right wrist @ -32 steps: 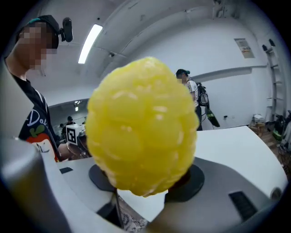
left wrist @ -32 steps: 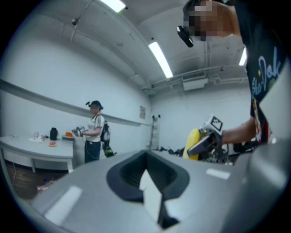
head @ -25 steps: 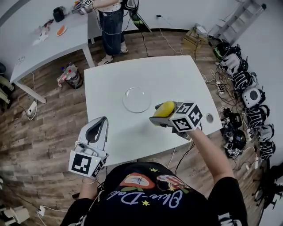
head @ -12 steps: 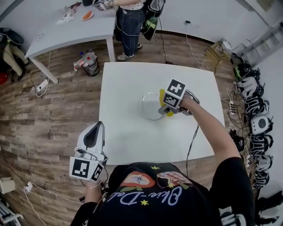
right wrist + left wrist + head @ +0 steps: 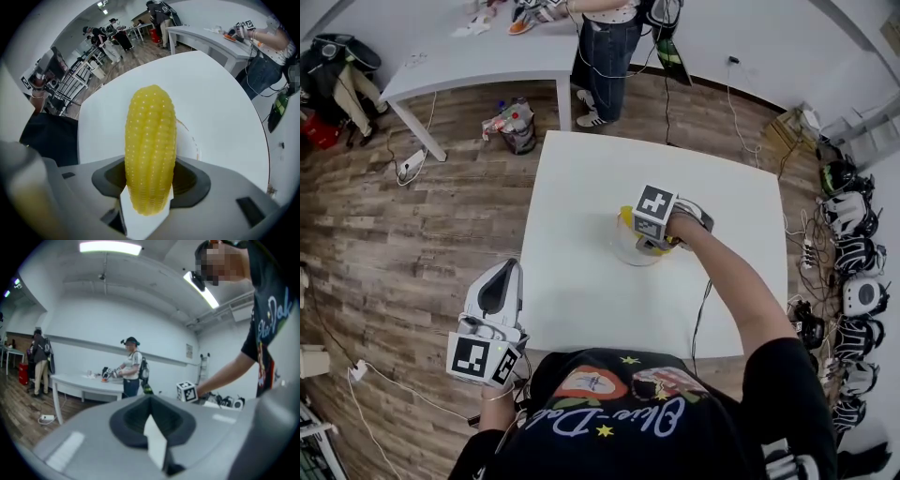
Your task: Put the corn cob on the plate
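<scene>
The yellow corn cob point(image 5: 150, 140) stands lengthwise between the jaws of my right gripper point(image 5: 149, 190), which is shut on it. Under the cob lies the clear glass plate point(image 5: 196, 146), on the white table point(image 5: 220, 93). In the head view the right gripper point(image 5: 637, 228) hovers over the plate point(image 5: 628, 255) near the table's middle, and a bit of the corn cob point(image 5: 624, 216) shows past the marker cube. My left gripper point(image 5: 500, 281) hangs off the table's front left edge, above the wooden floor. Its jaws are shut with nothing in them point(image 5: 152, 427).
A second white table point(image 5: 487, 56) stands at the back left with a person point(image 5: 609, 37) working at it. A bag point(image 5: 516, 127) sits on the floor between the tables. Several helmets point(image 5: 858, 253) line the floor at the right. A cable point(image 5: 703, 309) hangs over the table's front edge.
My right gripper carried the corn cob from the table's right front part leftward and over the plate. The head camera shifted. The left gripper stayed shut at the front left.
</scene>
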A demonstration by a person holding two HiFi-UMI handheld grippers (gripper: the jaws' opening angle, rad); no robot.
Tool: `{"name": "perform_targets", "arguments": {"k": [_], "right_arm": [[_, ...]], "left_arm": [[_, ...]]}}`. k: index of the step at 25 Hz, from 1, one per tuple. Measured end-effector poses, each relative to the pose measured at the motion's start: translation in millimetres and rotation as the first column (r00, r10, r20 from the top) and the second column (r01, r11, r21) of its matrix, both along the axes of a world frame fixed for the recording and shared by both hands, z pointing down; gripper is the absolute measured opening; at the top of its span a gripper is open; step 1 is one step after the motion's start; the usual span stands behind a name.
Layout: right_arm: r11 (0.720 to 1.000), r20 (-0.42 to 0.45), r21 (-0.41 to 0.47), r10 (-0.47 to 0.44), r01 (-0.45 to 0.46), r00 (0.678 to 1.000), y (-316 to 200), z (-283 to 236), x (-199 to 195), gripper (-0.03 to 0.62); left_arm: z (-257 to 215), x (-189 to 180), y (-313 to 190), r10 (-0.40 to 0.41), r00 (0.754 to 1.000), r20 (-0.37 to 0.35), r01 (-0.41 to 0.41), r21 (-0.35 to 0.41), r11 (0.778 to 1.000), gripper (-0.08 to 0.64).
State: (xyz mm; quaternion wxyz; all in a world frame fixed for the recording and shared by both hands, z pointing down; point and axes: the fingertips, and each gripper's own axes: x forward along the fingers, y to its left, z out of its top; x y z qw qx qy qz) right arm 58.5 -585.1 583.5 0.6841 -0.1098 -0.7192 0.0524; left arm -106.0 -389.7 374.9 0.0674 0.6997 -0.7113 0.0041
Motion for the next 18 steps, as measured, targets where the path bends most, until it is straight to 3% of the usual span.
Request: {"name": "perform_targets", "arguments": {"k": [4,9,18], "right_arm": [[0.999,-0.014,0.032,-0.039,0.04,0.999,-0.3,14.2,4.6,0.253],[0.998,0.101,0.043,0.037,-0.041,0.994,-5.5,11.5,-6.2,0.253],[0.995,0.224,0.082,0.039,-0.059,0.974,-4.2,11.9,-12.3,0.253]], "left_arm": [[0.4,1.2,-3.5,0.001,1.0,0.005,-0.001,-0.007,1.0,-0.014],[4.2,5.8,-9.4,0.011,1.0,-0.003,-0.011,-0.024,1.0,-0.014],[-0.3,13.3,-17.6,0.021,1.0,0.005,-0.021,-0.024,1.0,-0.014]]}}
